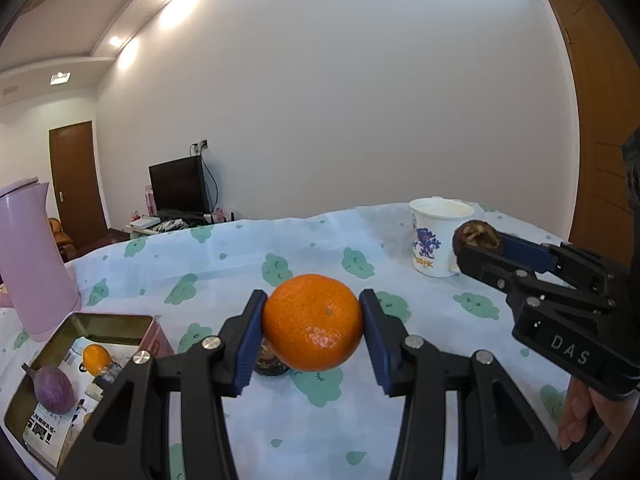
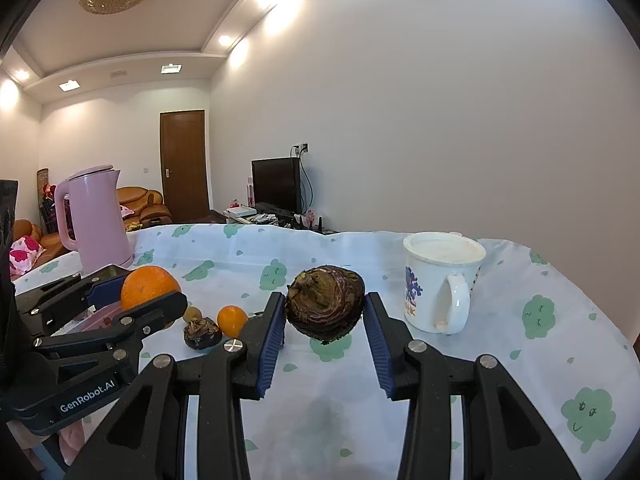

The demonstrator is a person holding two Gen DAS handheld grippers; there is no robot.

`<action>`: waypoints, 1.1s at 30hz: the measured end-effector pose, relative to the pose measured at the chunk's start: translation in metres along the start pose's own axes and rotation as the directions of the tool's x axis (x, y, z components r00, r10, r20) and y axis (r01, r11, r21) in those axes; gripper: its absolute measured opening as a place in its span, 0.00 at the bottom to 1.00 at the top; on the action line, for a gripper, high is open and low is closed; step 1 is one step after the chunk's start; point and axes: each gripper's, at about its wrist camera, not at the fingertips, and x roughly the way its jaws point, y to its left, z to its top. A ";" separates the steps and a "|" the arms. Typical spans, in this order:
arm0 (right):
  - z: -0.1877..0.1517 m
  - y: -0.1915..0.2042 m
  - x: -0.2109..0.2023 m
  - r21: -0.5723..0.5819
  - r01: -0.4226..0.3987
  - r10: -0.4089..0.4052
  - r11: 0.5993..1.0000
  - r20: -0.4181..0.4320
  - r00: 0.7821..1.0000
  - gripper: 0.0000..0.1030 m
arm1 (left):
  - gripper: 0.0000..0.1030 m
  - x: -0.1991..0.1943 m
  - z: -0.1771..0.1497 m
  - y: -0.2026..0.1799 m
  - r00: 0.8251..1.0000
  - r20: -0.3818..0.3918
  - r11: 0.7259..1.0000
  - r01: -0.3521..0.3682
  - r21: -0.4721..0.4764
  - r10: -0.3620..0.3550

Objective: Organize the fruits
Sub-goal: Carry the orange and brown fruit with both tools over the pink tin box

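My left gripper (image 1: 313,326) is shut on a large orange (image 1: 313,322), held above the patterned tablecloth; the same orange (image 2: 149,287) shows at the left of the right wrist view. My right gripper (image 2: 325,314) is shut on a dark, wrinkled purple-brown fruit (image 2: 326,306), also lifted off the cloth, seen from the side as the dark fruit (image 1: 477,236). An open tin box (image 1: 116,322) at lower left holds a purple fruit (image 1: 54,389) and a small orange (image 1: 96,359). On the cloth lie a second dark fruit (image 2: 202,333), a small orange (image 2: 232,320) and a yellowish fruit (image 2: 193,313).
A pink kettle (image 2: 98,220) stands at the back left, close behind the tin. A white mug (image 2: 440,280) with a lid sits at the right. The table (image 2: 520,360) edge curves away at the far right. A hand (image 1: 580,412) grips the right tool's handle.
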 end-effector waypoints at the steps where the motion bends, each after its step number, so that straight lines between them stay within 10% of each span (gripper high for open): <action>1: 0.000 0.000 0.000 0.001 0.001 -0.001 1.000 -0.002 1.000 0.41 | 0.47 0.000 0.000 0.001 1.000 -0.006 1.000 -0.001 -0.003 0.001; 33: -0.003 0.064 0.004 -0.026 -0.147 0.146 0.989 -0.060 0.988 0.41 | 0.47 -0.019 -0.017 0.056 0.997 -0.066 0.997 -0.051 -0.054 0.047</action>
